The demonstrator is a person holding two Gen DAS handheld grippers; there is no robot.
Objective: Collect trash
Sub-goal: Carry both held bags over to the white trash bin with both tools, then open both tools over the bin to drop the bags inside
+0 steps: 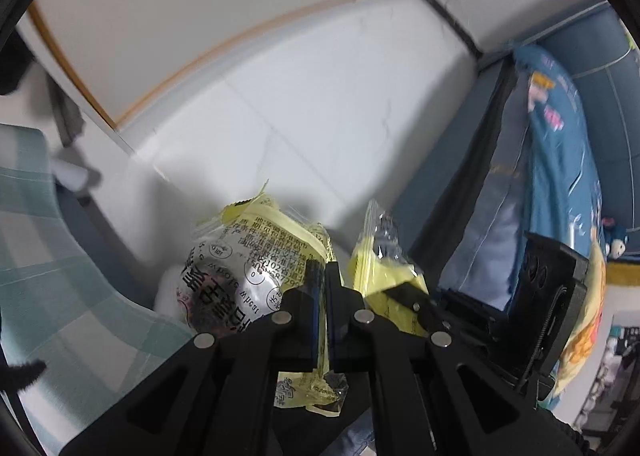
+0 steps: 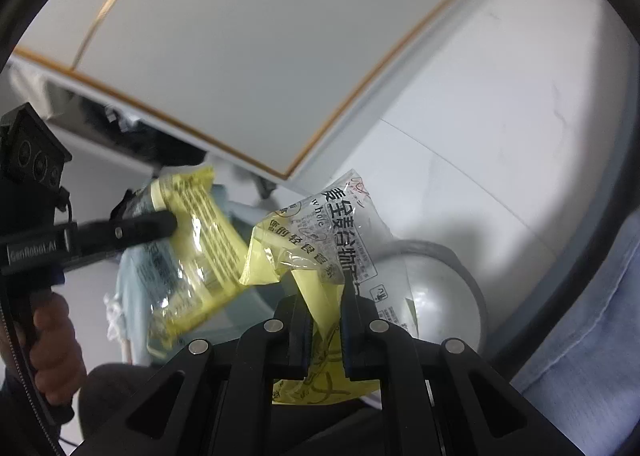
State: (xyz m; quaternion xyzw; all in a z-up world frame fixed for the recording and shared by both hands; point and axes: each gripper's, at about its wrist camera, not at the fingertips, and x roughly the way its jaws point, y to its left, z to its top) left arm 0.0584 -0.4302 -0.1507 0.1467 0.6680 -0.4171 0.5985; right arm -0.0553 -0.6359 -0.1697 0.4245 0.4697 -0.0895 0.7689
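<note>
White tiled floor [image 2: 500, 159] behind. Your left gripper [image 1: 322, 288], jaws clamped on a yellow snack wrapper [image 1: 256, 256], is held aloft; your right gripper [image 2: 326, 310] pinches a second yellow wrapper [image 2: 320, 240] above a grey bin [image 2: 444, 288].

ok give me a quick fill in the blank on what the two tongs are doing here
1. The left tongs are shut on a yellow and clear ____.
2. The right tongs hold a wrapper too, so the number of wrappers held is ____.
3. The round bin below the right tongs is coloured ____.

Missing words: wrapper; two; white
</note>
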